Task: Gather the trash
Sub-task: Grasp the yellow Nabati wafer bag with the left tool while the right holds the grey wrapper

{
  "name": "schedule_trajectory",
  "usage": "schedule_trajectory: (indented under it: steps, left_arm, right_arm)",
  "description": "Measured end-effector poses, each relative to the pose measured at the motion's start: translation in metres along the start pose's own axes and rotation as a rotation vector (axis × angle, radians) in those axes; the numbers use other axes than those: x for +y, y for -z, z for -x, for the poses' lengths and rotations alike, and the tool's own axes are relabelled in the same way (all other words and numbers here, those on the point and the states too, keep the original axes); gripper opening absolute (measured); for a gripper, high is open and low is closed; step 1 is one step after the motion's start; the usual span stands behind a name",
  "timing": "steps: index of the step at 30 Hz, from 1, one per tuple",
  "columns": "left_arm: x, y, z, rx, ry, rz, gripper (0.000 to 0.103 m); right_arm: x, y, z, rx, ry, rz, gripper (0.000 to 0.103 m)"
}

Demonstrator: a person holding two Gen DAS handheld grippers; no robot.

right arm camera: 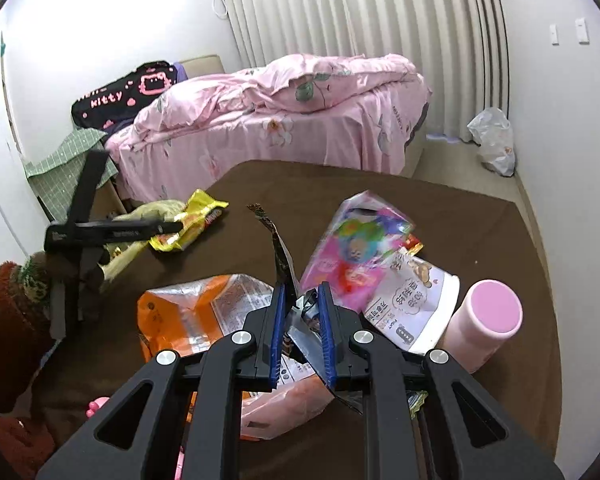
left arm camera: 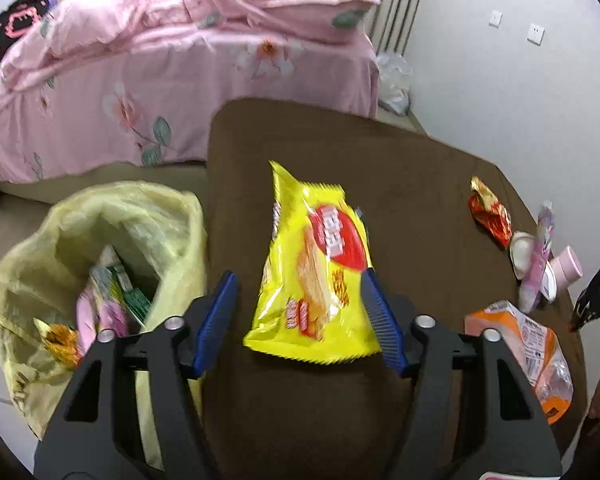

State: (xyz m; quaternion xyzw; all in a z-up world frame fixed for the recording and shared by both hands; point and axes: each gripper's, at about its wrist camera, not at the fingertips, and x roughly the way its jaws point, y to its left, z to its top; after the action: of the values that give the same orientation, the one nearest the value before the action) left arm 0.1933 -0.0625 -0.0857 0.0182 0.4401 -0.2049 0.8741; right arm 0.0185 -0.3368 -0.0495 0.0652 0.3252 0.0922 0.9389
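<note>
A yellow snack bag (left arm camera: 316,268) lies on the brown table (left arm camera: 420,184), between the blue pads of my left gripper (left arm camera: 298,292), which is open around it. The yellow trash bag (left arm camera: 100,248) with several wrappers inside hangs open at the table's left edge. My right gripper (right arm camera: 302,300) is shut on a dark foil wrapper (right arm camera: 282,258) that sticks up between its pads. The left gripper and the yellow snack bag (right arm camera: 192,220) also show in the right wrist view.
An orange packet (right arm camera: 204,312), a colourful pink packet (right arm camera: 356,252), a white pouch (right arm camera: 412,300) and a pink cup (right arm camera: 484,320) lie on the table. A red-gold wrapper (left arm camera: 488,208) lies at the right. A pink bed (right arm camera: 280,128) stands behind.
</note>
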Motion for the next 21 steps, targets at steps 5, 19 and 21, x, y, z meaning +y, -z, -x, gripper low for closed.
schedule_trajectory:
  steps: [5, 19, 21]
  left_arm:
    - [0.010, 0.001, 0.003, 0.000, -0.031, 0.077, 0.023]
    - [-0.028, 0.021, 0.095, -0.178, 0.034, -0.019, 0.014]
    - [-0.030, 0.026, 0.099, -0.171, 0.055, -0.015, 0.014]
  right_arm:
    - [-0.002, -0.003, 0.007, -0.024, 0.005, -0.007, 0.017]
    - [0.021, -0.003, 0.025, -0.056, 0.041, 0.051, 0.016]
    - [0.017, -0.002, 0.016, -0.036, 0.072, 0.052, 0.017]
